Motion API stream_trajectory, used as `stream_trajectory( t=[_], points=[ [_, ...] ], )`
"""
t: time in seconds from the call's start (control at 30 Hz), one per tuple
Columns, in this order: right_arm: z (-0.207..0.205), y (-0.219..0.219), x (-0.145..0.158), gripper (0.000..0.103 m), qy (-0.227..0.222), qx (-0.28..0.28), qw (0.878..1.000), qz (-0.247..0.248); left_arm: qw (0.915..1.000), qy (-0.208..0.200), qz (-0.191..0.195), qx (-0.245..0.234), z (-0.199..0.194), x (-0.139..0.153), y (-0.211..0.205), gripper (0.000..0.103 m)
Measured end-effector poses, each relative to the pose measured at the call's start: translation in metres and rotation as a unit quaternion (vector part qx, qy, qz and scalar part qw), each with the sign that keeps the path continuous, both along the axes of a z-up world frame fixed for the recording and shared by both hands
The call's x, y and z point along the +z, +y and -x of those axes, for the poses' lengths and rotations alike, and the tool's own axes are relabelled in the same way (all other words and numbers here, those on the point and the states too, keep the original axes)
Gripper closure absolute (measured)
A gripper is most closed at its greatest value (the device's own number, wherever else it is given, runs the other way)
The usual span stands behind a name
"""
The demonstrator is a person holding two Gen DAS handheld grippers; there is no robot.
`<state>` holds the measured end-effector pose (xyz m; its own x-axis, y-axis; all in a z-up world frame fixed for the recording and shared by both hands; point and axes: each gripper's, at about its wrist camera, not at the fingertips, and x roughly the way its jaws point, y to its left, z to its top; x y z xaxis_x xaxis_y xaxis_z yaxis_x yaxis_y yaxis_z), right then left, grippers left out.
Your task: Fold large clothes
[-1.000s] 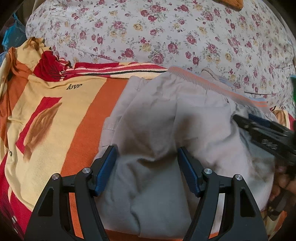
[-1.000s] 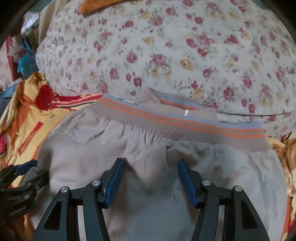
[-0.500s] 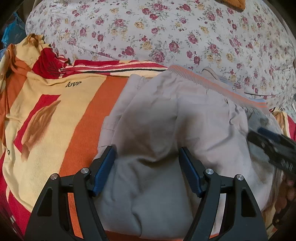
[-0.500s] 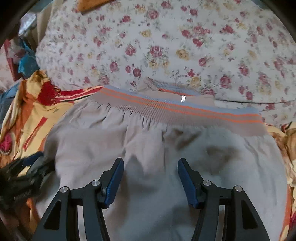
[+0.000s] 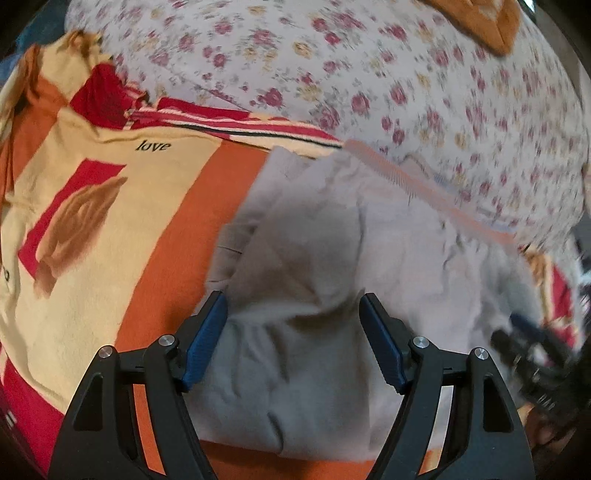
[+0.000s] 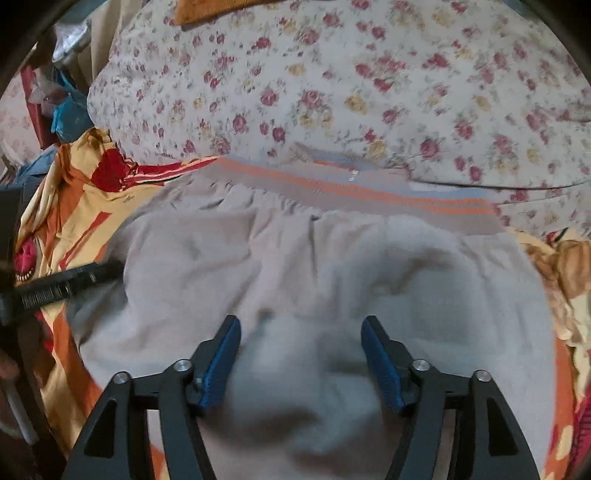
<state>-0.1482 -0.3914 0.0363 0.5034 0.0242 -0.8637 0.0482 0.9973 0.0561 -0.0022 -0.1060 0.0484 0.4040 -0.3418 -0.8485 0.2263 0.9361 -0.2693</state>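
Observation:
Grey-beige trousers lie folded on a striped blanket, their ribbed waistband with orange lines at the far edge. My left gripper hovers over the left part of the cloth. Its jaws are spreading, and the pads press on nothing. My right gripper hangs over the right part, jaws also opening, with cloth below them but not pinched. Each gripper shows in the other's view: the right one blurred at the right edge, the left one at the left edge.
An orange, yellow and red blanket with the word "love" covers the bed under the trousers. A floral quilt bulges behind them. An orange cloth lies at the top right. Blue and red clutter sits at the far left.
The right gripper has drifted toward the right edge of the left wrist view and its jaws stand wider. The left gripper has rolled slightly. The trousers lie as before.

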Motion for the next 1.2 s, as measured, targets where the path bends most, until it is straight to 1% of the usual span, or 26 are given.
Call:
stream_trajectory(
  t=[0.07, 0.17, 0.23, 0.33, 0.53, 0.73, 0.9, 0.97, 1.0, 1.07, 1.13, 1.2],
  points=[
    [0.01, -0.011, 0.005, 0.036, -0.001, -0.005, 1.0, -0.002, 0.9998, 0.01, 0.016, 0.008, -0.005, 0.004, 0.01, 0.029],
    [0.026, -0.028, 0.013, 0.036, -0.01, -0.022, 1.0, -0.016, 0.9993, 0.016, 0.024, 0.021, -0.011, 0.007, 0.023, 0.029],
    [0.038, -0.043, 0.019, 0.035, -0.015, -0.036, 0.999, -0.031, 0.9987, 0.026, 0.033, 0.028, -0.016, 0.006, 0.029, 0.029],
    [0.052, -0.053, 0.026, 0.035, -0.022, -0.048, 0.997, -0.048, 0.9976, 0.036, 0.051, 0.031, -0.021, 0.002, 0.034, 0.029],
    [0.064, -0.06, 0.03, 0.033, -0.028, -0.055, 0.997, -0.049, 0.9952, 0.066, 0.072, 0.008, -0.034, -0.015, 0.026, 0.027],
    [0.068, -0.066, 0.026, 0.033, -0.023, -0.06, 0.997, -0.046, 0.9957, 0.064, 0.067, -0.004, -0.039, -0.022, 0.017, 0.023],
    [0.078, -0.076, 0.027, 0.033, -0.027, -0.079, 0.995, -0.06, 0.9971, 0.052, 0.055, -0.012, -0.039, -0.023, 0.012, 0.021],
    [0.084, -0.081, 0.03, 0.033, -0.031, -0.087, 0.994, -0.063, 0.9964, 0.049, 0.069, -0.008, -0.039, -0.02, 0.016, 0.021],
    [0.086, -0.082, 0.031, 0.033, -0.031, -0.09, 0.993, -0.064, 0.9954, 0.047, 0.083, -0.004, -0.039, -0.019, 0.019, 0.021],
    [0.088, -0.086, 0.033, 0.029, -0.03, -0.094, 0.993, -0.067, 0.9911, 0.047, 0.124, 0.007, -0.042, -0.016, 0.03, 0.021],
    [0.089, -0.089, 0.032, 0.029, -0.027, -0.097, 0.992, -0.07, 0.9881, 0.06, 0.141, 0.018, -0.046, -0.019, 0.036, 0.021],
    [0.089, -0.089, 0.031, 0.029, -0.025, -0.099, 0.992, -0.076, 0.9866, 0.08, 0.14, 0.024, -0.05, -0.026, 0.038, 0.021]
  ],
)
